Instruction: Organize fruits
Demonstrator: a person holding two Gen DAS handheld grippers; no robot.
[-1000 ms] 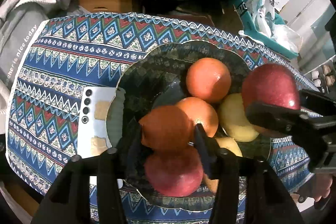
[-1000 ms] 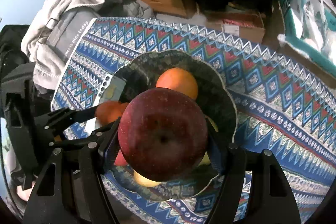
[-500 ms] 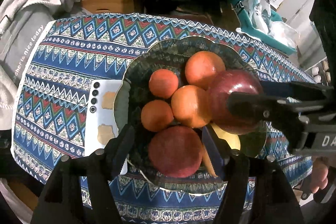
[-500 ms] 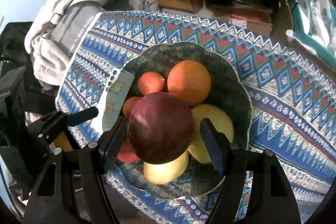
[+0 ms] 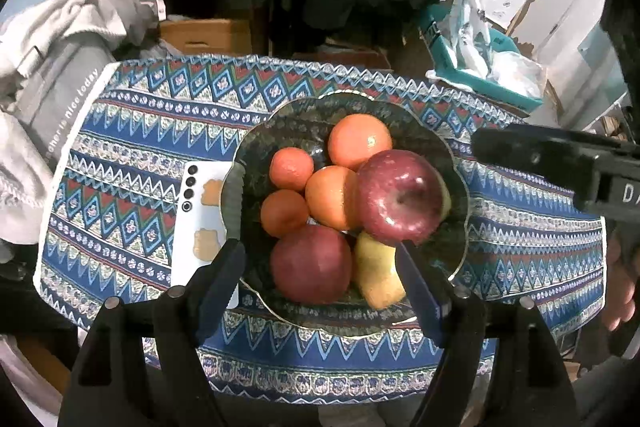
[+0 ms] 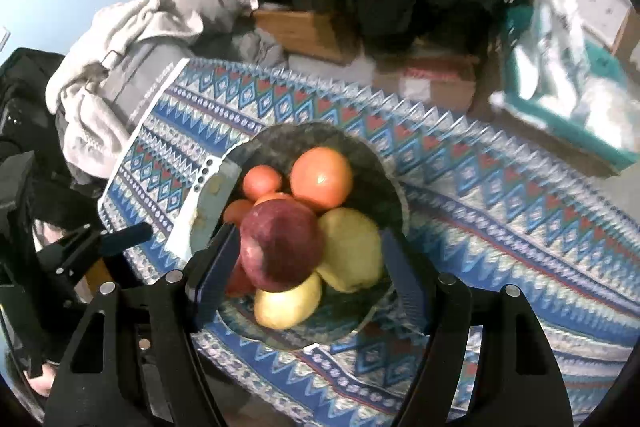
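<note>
Clothes [image 5: 52, 67] fill the upper left, a phone [image 5: 200, 223] lies tucked under the bowl's [image 5: 456, 227] left rim. Fruit fills mid-frame, the dark apple [image 5: 400, 199] seemingly topmost. Both the left gripper [image 5: 320, 283] and the right gripper [image 6: 306, 263] gape wide, empty.

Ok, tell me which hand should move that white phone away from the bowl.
Left. The phone lies beside the open left gripper, just outside its left finger. The right gripper, also open, sits across the bowl.
</note>
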